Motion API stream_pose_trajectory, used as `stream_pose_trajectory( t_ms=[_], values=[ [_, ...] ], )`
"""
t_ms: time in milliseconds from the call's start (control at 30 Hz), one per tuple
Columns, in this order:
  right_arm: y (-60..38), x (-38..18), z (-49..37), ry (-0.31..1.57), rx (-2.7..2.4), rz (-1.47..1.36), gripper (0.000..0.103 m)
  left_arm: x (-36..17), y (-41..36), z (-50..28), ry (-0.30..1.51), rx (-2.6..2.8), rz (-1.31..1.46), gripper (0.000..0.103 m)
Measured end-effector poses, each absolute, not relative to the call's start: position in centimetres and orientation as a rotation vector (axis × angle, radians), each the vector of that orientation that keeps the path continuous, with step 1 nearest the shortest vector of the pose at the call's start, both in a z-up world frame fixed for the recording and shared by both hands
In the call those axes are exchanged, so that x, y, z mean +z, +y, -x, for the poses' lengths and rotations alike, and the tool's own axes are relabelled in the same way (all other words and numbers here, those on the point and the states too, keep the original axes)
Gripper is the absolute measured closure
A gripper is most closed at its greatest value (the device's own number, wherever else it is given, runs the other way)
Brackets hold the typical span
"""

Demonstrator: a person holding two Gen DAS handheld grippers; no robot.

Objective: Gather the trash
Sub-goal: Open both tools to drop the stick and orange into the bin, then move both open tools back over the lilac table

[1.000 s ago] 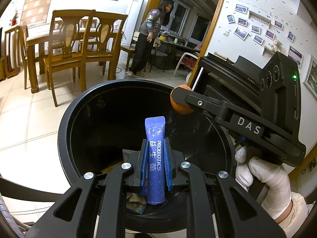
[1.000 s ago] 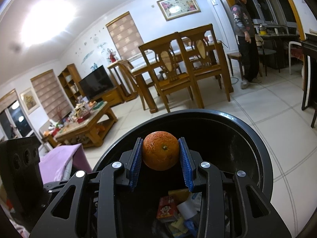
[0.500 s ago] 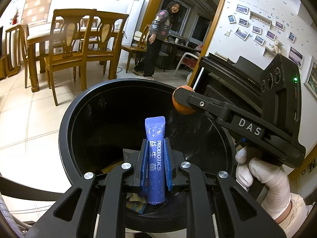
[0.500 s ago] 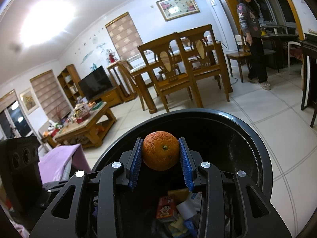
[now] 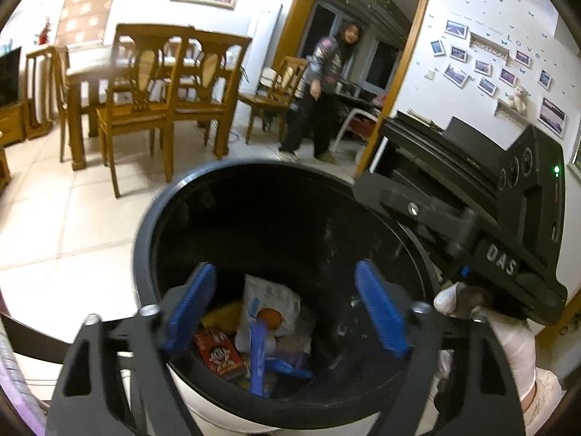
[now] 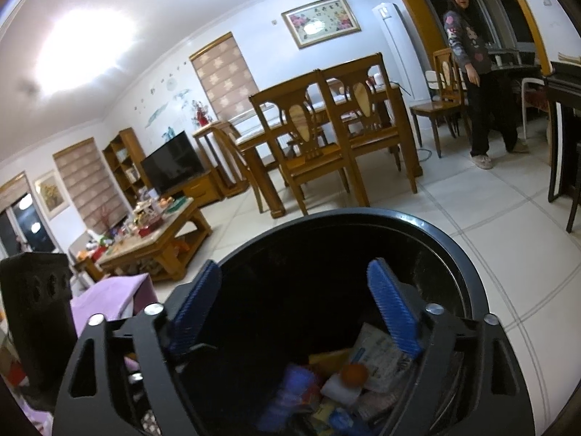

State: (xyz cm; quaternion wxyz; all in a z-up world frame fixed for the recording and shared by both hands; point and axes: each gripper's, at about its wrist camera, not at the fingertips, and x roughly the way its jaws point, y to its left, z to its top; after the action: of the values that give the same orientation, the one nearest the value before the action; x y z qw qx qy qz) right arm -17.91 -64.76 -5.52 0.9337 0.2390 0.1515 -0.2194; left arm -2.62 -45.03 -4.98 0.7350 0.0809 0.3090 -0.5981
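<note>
A round black trash bin [image 5: 152, 218] [image 6: 454, 250] stands on the tiled floor under both grippers. My left gripper [image 5: 287, 312] is open and empty over the bin. My right gripper [image 6: 296, 312] is open and empty over the bin too; its body shows at the right of the left wrist view [image 5: 501, 254]. Inside the bin lie an orange [image 5: 269, 317] [image 6: 354, 374], a blue probiotics sachet [image 5: 256, 356], a red snack packet [image 5: 218, 356], a white wrapper [image 5: 272, 294] and other trash.
A wooden dining table with chairs [image 5: 152, 83] [image 6: 326, 127] stands behind the bin. A person [image 5: 323, 83] [image 6: 475, 72] stands by the doorway. A black piano [image 5: 454, 145] is at the right. A cluttered coffee table [image 6: 156, 229] and a TV [image 6: 170, 167] are at the left.
Both grippers have opened. The blue sachet has dropped from the left gripper and the orange from the right gripper; both now lie in the bin. The person has stepped a little.
</note>
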Motion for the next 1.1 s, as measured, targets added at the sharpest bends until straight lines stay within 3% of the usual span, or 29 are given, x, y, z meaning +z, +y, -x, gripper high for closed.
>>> stream_pose_trajectory(
  t_ms=[33, 100, 700, 1100],
  values=[
    [-64.8, -5.6, 17.9, 0.307, -0.449, -0.494, 0.011, -4.9, -44.9, 2.5, 0.671, -1.300, -0.175, 0.005],
    [-64.9, -5.5, 18.0, 0.303, -0.445, -0.500, 0.005, -4.9, -44.9, 2.2, 0.669, -1.273, -0.170, 0.005],
    [-63.7, -4.6, 18.3, 0.317, -0.388, -0.545, 0.005, -3.6, -42.9, 1.5, 0.677, -1.182, -0.185, 0.005],
    [-54.9, -0.5, 13.6, 0.355, -0.165, -0.476, 0.005, 1.3, -27.8, -1.6, 0.638, -1.006, -0.135, 0.005]
  ],
)
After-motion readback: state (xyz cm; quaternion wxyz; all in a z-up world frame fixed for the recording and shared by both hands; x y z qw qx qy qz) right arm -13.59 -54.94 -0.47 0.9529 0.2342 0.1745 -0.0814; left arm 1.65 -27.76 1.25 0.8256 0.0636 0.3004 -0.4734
